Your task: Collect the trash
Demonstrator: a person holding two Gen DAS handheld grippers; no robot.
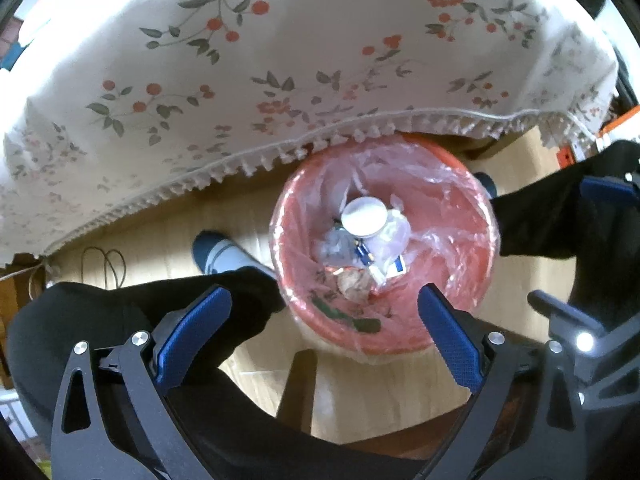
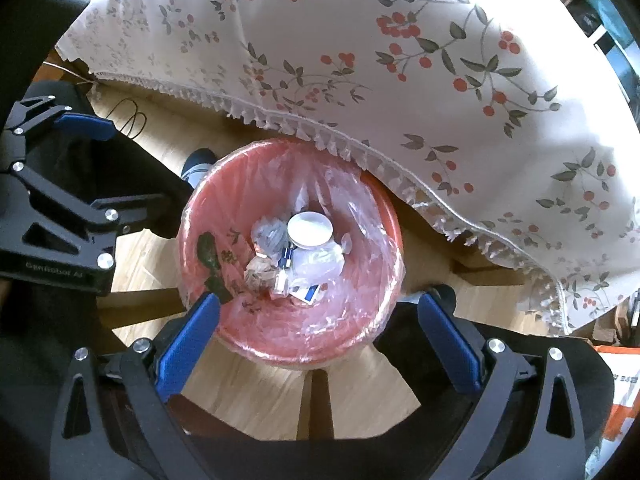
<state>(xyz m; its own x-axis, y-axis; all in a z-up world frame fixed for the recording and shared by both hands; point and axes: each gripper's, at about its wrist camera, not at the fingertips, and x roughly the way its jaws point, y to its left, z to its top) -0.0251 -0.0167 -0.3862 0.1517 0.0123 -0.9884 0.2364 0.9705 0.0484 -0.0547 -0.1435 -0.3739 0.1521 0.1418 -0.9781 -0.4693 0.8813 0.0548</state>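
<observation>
A red trash bin (image 1: 460, 216) lined with clear plastic stands on the wooden floor, partly under the table's edge; it also shows in the right wrist view (image 2: 224, 208). Inside lie a white round lid (image 1: 365, 216) (image 2: 310, 230), crumpled wrappers (image 1: 352, 284) (image 2: 260, 270) and a small blue-and-white packet (image 2: 310, 292). My left gripper (image 1: 324, 300) is open and empty above the bin's near rim. My right gripper (image 2: 318, 304) is open and empty over the bin. The left gripper also shows at the left of the right wrist view (image 2: 86, 126).
A floral tablecloth (image 1: 280, 60) (image 2: 400, 60) with a fringed edge hangs over the table above the bin. The person's black-trousered legs (image 1: 120, 312) and a socked foot (image 1: 224, 254) flank the bin. A looped wire (image 1: 104, 264) lies on the floor.
</observation>
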